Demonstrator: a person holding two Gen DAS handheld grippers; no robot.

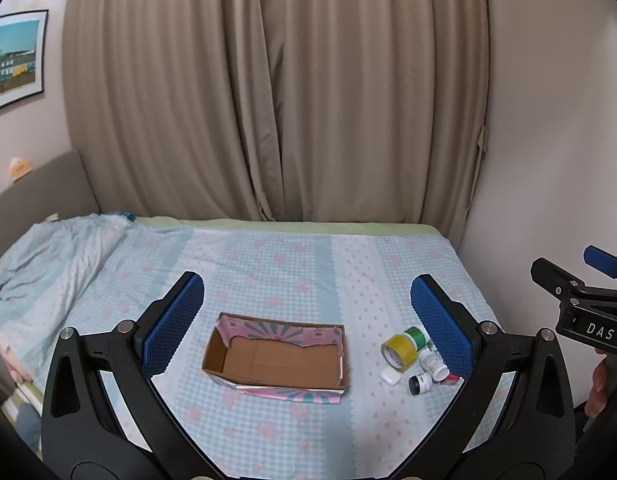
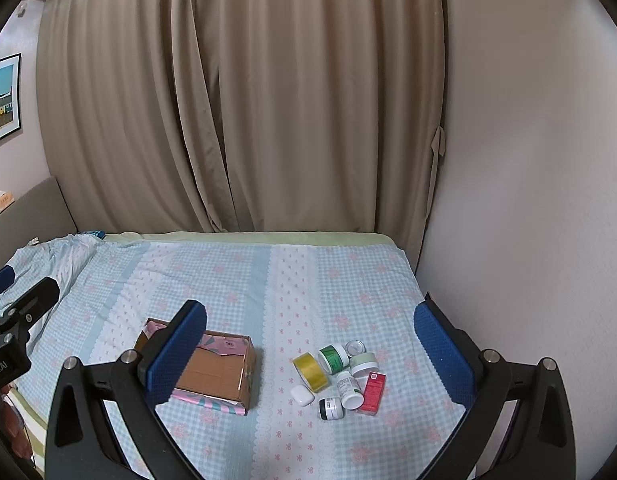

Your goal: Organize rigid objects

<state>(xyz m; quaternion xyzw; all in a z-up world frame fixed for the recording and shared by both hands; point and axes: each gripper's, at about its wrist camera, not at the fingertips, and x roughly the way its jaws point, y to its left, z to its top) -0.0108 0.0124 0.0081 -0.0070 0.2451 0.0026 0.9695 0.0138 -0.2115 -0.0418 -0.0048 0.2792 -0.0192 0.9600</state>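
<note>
An empty open cardboard box (image 1: 276,360) (image 2: 216,372) with pink patterned flaps lies on the bed. To its right sits a cluster of small items: a yellow tape roll (image 2: 310,371) (image 1: 397,352), a green-labelled jar (image 2: 333,357), a pale green jar (image 2: 364,363), a white pill bottle (image 2: 349,390), a red carton (image 2: 373,393), a white earbud case (image 2: 302,395) and a small dark jar (image 2: 331,408). My left gripper (image 1: 308,328) hovers open above the box. Over the cluster, my right gripper (image 2: 310,356) is open too, holding nothing.
The bed sheet (image 2: 292,280) is light blue with pink flowers. A crumpled blanket (image 1: 56,252) lies at the left. Beige curtains (image 1: 268,92) hang behind the bed, and a wall (image 2: 528,200) bounds its right side. A hand (image 1: 600,392) holds the right gripper's handle.
</note>
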